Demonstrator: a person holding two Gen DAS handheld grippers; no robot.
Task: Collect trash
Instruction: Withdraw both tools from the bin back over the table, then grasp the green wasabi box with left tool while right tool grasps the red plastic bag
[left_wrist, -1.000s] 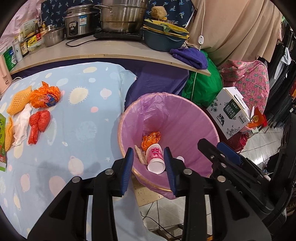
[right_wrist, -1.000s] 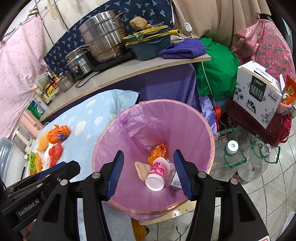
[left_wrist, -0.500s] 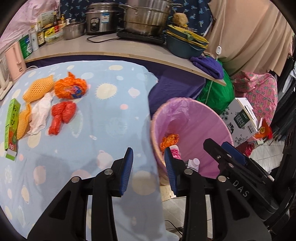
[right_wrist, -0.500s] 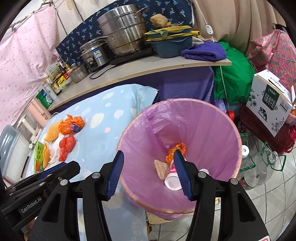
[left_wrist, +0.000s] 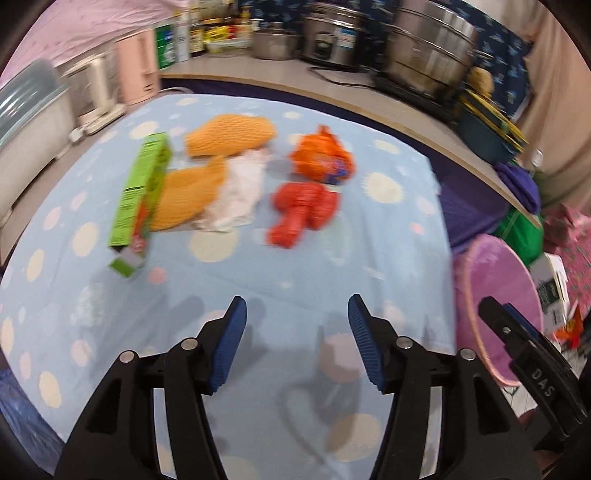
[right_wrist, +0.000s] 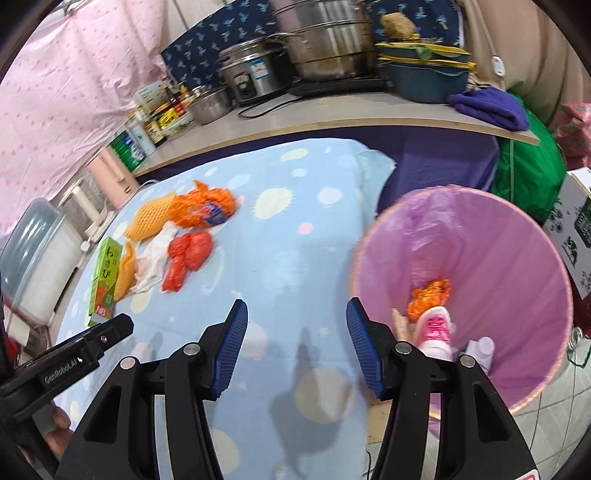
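Currently both grippers are hanging over the pale blue, dot-patterned tablecloth (left_wrist: 314, 258), empty. The left gripper (left_wrist: 295, 341) is standing wide, its jaws having just been opening, with only cloth showing between the ribbed blue pads (left_wrist: 231, 345). The right gripper (right_wrist: 293, 341) is standing equally wide, holding nothing.

Trash is lying clustered on the far part of the cloth. The green carton (left_wrist: 142, 192), a long flat box, is lying with its long axis running from the near-left toward the far edge of the table. Beside it two orange foam nets (left_wrist: 229, 134), soft and meshed, are lying flat, touching a crumpled white tissue (left_wrist: 240, 192). The red plastic bag (left_wrist: 303, 212), wrinkled and bunched, is pointing its narrow end toward the camera; the orange wrapper (left_wrist: 321, 158) is sitting just behind it. The left view is motion-blurred.

The pink-lined bin (right_wrist: 480, 258) is standing beside the table's right edge, containing a pink-printed paper cup (right_wrist: 437, 332) and an orange crumpled wrapper (right_wrist: 430, 295).
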